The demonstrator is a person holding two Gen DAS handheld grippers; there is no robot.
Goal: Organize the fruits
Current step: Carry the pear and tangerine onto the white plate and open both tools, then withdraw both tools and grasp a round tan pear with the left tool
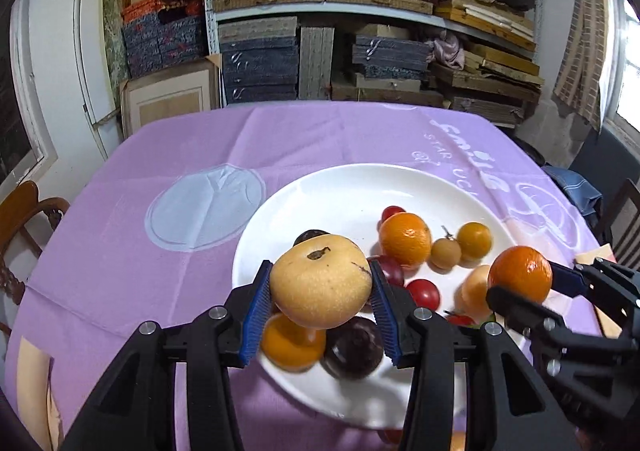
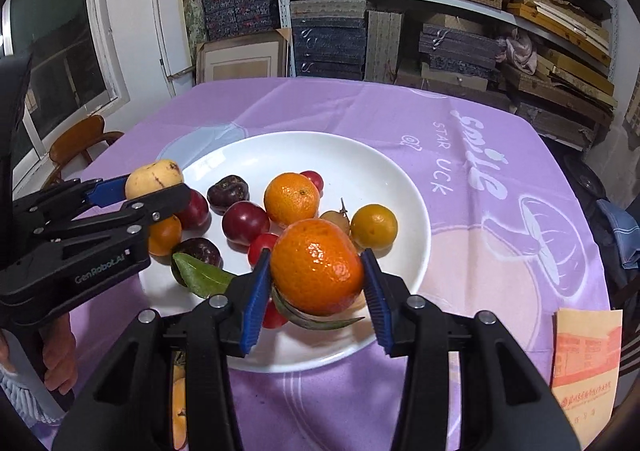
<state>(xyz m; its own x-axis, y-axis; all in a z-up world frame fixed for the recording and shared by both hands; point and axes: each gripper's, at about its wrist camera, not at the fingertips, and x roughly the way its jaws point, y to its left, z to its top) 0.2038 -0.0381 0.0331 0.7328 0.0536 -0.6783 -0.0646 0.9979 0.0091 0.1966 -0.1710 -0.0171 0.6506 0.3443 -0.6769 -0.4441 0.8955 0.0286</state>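
A white plate [image 1: 344, 187] [image 2: 400, 187] on the purple tablecloth holds several fruits: an orange [image 1: 405, 238] [image 2: 292, 198], a small yellow-orange citrus [image 1: 474, 240] [image 2: 373, 226], red plums [image 2: 245, 222], dark passion fruits [image 1: 354, 347] [image 2: 228, 193] and small red tomatoes [image 1: 423, 293]. My left gripper [image 1: 320, 291] [image 2: 154, 187] is shut on a yellow pear [image 1: 320, 285] [image 2: 154, 178], lifted over the plate's near left side. My right gripper [image 2: 316, 275] [image 1: 520, 283] is shut on a tangerine [image 2: 316, 265] [image 1: 520, 275] with green leaves under it, above the plate's near edge.
The purple tablecloth [image 1: 160, 291] [image 2: 480, 131] covers the table, with a paper booklet [image 2: 586, 363] at its right edge. A wooden chair [image 1: 24, 219] [image 2: 78, 145] stands at the left. Shelves with stacked boxes [image 1: 360, 11] fill the wall behind. A hand [image 2: 60, 355] shows at lower left.
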